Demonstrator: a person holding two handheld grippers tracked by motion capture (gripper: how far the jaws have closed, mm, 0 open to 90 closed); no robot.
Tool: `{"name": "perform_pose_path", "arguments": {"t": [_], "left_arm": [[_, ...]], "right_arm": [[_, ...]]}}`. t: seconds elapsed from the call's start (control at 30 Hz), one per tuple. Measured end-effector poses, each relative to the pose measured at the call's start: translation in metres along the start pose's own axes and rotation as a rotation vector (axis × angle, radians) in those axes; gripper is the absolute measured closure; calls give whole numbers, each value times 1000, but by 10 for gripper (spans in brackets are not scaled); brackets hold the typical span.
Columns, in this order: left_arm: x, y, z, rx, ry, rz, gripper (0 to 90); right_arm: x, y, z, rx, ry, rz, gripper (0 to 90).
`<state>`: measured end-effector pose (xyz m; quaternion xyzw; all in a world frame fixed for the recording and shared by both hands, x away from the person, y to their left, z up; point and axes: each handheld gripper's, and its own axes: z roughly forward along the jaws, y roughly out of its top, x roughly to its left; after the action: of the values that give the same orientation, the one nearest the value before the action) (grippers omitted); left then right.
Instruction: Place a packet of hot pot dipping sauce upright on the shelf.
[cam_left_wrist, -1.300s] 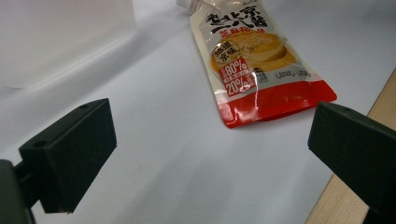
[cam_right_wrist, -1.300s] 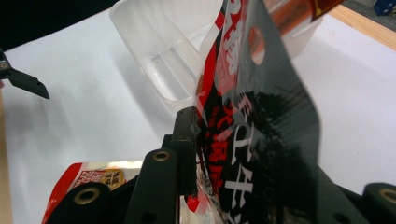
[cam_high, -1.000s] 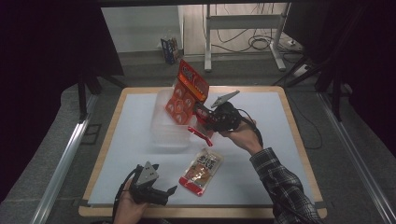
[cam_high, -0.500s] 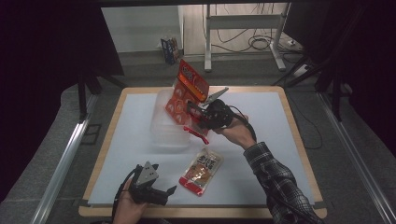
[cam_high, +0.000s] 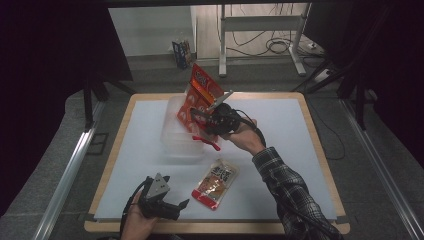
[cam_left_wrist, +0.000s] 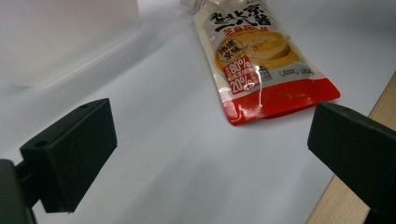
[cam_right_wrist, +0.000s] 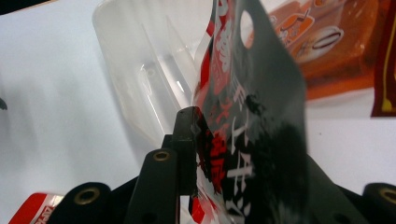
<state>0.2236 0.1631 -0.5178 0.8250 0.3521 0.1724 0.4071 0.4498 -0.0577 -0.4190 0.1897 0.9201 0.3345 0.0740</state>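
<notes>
I see a red-and-black packet (cam_right_wrist: 243, 130) clamped between my right gripper's (cam_high: 212, 122) fingers, which are closed tight on it; in the right gripper view it stands on edge right in front of the camera, a punched hole near its top. It's held over the clear plastic container (cam_high: 175, 135) sitting mid-desk, just beside a tall orange snack bag (cam_high: 200, 97) that leans upright at the container's far side. In the high view a red bit of the packet hangs below the gripper at the container's near right edge. Nearer me, a flat sauce pouch (cam_high: 216, 183) lies on the white desk (cam_high: 300, 150), apart from the container. In the left gripper view that pouch (cam_left_wrist: 259, 60) shows cream with a red bottom band, lying ahead between my two black fingers (cam_left_wrist: 70, 154). My left gripper (cam_high: 162, 202) rests low at the near desk edge, fingers spread wide, holding nothing. A plaid sleeve (cam_high: 290, 192) runs up to the right hand.
</notes>
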Motion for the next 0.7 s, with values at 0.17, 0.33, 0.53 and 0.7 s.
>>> {"name": "perform_pose_path", "arguments": {"t": [0.17, 0.33, 0.53, 0.7], "left_arm": [[0, 0, 0, 0, -2, 0, 13], [0, 0, 0, 1, -4, 0, 12], [0, 0, 0, -3, -6, -6, 13], [1, 0, 0, -3, -6, -5, 13]], "right_arm": [[3, 7, 5, -2, -2, -20, 700], [5, 13, 11, -1, -8, -25, 706], [7, 20, 18, -8, -5, -40, 709], [10, 25, 24, -11, -4, -54, 710]]}}
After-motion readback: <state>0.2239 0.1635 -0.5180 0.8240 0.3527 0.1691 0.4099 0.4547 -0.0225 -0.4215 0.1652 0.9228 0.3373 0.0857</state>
